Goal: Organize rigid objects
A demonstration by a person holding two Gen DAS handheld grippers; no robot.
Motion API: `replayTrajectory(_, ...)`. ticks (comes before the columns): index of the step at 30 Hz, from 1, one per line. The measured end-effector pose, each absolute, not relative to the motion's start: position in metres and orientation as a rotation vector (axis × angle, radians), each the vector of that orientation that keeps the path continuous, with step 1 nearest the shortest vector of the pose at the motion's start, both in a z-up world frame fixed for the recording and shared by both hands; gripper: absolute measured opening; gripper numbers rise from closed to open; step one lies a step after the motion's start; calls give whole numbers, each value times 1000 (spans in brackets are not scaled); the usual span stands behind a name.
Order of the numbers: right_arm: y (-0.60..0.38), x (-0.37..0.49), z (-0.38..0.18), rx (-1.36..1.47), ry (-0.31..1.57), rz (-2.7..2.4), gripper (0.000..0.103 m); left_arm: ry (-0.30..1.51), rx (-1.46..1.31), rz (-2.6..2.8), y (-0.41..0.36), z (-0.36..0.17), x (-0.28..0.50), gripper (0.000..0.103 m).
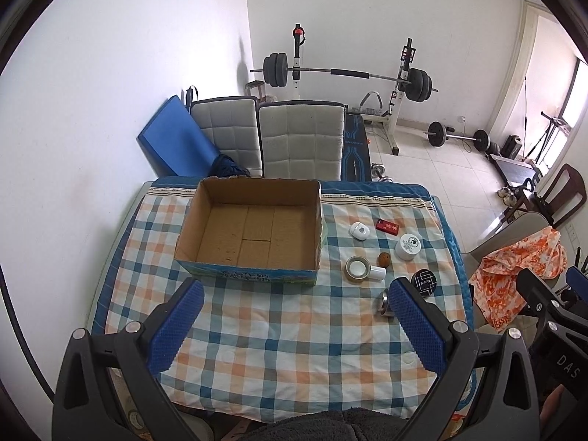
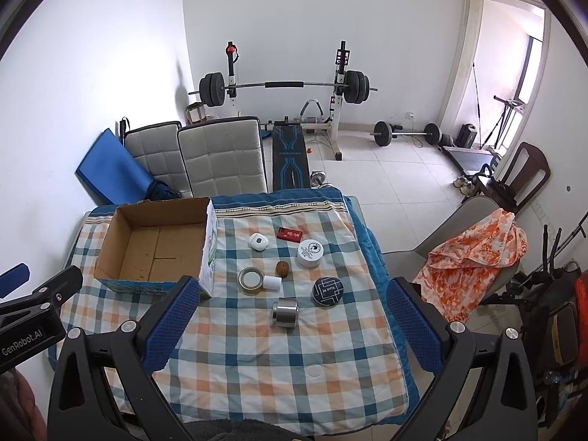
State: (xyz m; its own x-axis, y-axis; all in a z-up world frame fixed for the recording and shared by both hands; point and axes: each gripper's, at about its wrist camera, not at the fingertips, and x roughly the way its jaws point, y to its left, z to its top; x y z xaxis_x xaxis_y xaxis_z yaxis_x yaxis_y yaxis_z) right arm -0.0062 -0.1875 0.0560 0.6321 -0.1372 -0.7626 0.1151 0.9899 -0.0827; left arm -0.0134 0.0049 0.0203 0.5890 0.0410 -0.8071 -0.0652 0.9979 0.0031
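An empty cardboard box [image 1: 253, 228] [image 2: 154, 246] stands on the checked tablecloth [image 1: 279, 330] at the far left. To its right lie several small objects: a white case [image 2: 258, 241], a red box [image 2: 289, 235], a white jar [image 2: 309, 253], a brown nut [image 2: 282, 268], a metal-rimmed lid [image 2: 250, 278], a small white cylinder [image 2: 272, 283], a dark round tin [image 2: 327, 290] and a steel tin [image 2: 285, 312]. My left gripper [image 1: 296, 296] and right gripper [image 2: 292, 292] are both open and empty, held above the table's near side.
Two padded chairs [image 1: 279, 136] stand behind the table with a blue mat [image 1: 172, 143] against the wall. A chair with an orange cloth [image 2: 477, 253] stands at the table's right. A weight bench and barbells [image 2: 286, 88] fill the room beyond.
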Motion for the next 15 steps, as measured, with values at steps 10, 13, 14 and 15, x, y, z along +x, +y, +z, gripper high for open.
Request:
replayTrajectory(10, -186, -11, 60, -29, 860, -145, 103, 941, -28, 58, 4, 21, -13, 103)
replayTrajectory(13, -186, -11, 60, -28, 861, -145, 103, 948, -28, 52, 3, 21, -12, 103)
replayTrajectory(14, -186, -11, 60, -28, 862, -146, 103, 953, -27, 48, 2, 21, -12, 103)
replayTrajectory(15, -186, -11, 60, -32, 861, -149, 103, 959, -26, 45, 1, 21, -11, 103)
